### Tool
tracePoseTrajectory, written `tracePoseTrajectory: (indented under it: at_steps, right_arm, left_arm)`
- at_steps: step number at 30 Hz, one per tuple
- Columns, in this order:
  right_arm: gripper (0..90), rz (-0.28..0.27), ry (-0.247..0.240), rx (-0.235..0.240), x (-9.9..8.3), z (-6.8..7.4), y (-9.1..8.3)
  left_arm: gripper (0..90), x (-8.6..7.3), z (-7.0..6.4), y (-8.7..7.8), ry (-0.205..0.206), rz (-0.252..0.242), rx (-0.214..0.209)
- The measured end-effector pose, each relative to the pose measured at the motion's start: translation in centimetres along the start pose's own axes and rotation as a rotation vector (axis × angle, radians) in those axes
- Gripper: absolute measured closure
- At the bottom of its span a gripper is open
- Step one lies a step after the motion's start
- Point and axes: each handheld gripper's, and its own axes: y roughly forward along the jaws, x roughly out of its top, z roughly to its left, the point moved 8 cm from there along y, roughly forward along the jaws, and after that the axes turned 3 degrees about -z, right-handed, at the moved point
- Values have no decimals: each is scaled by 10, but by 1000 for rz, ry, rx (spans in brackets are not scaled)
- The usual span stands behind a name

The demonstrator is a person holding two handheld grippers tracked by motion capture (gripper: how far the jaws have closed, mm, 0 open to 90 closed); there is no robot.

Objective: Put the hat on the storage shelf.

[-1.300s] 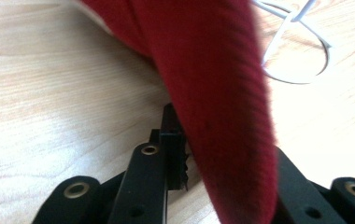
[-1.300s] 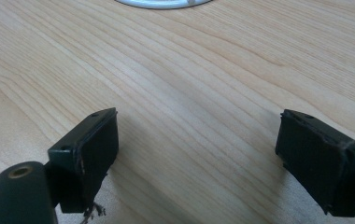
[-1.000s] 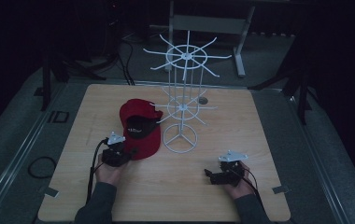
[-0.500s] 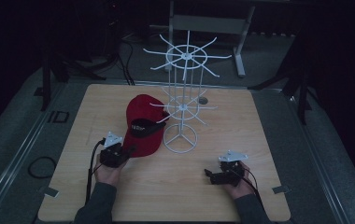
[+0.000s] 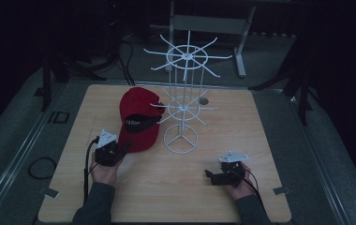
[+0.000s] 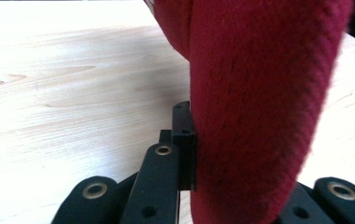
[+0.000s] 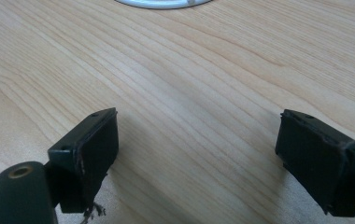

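Nearest the person, the right gripper (image 5: 210, 175) rests low on the wooden counter (image 5: 260, 122), held in the right hand (image 5: 238, 183) near the front right part of the board. In the right gripper view its two black fingers (image 7: 88, 154) stand wide apart with bare wood grain between them, gripping nothing; the curved white edge of the rack base (image 7: 164, 3) shows just beyond them at the top of that view.

A little farther in, on the left side, the left hand (image 5: 100, 171) holds the left gripper (image 5: 125, 146) pointed up and to the right toward the red cap (image 5: 138, 117). In the left gripper view the cap's brim (image 6: 255, 112) stands on edge between the fingers (image 6: 183, 135): one black pad presses flat against the left face of the red cloth, while the other finger sits behind the cloth (only its lower linkage shows at the bottom right). The fingers are therefore closed nearly together, pinching the brim.

From the high view, the cap stretches from the gripper away toward the middle of the counter, its crown farthest from the person and its dark underside facing up. Just to its right stands the white wire rack (image 5: 183, 101), with the cap's crown touching or very close to the lower ring of arms. Beyond the counter, the floor is dark.
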Motion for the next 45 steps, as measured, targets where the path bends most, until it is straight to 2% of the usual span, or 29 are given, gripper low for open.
tracePoseTrajectory:
  at_steps: [16, 26, 31, 32, 45]
  right_arm:
    - [131, 1, 1, 0, 0, 0, 0]
    - [131, -1, 0, 0, 0, 0, 0]
    - [131, -1, 2, 0, 0, 0, 0]
    - [131, -2, 0, 0, 0, 0, 0]
    - [131, -2, -1, 0, 0, 0, 0]
  left_arm:
    - [850, 23, 11, -16, -13, -66, 34]
    - [851, 46, 9, -23, -5, -120, 35]
    - [850, 52, 9, -25, -2, -132, 37]
    - [850, 60, 9, -28, -9, -152, 37]
    - [850, 88, 9, -38, 7, -207, 45]
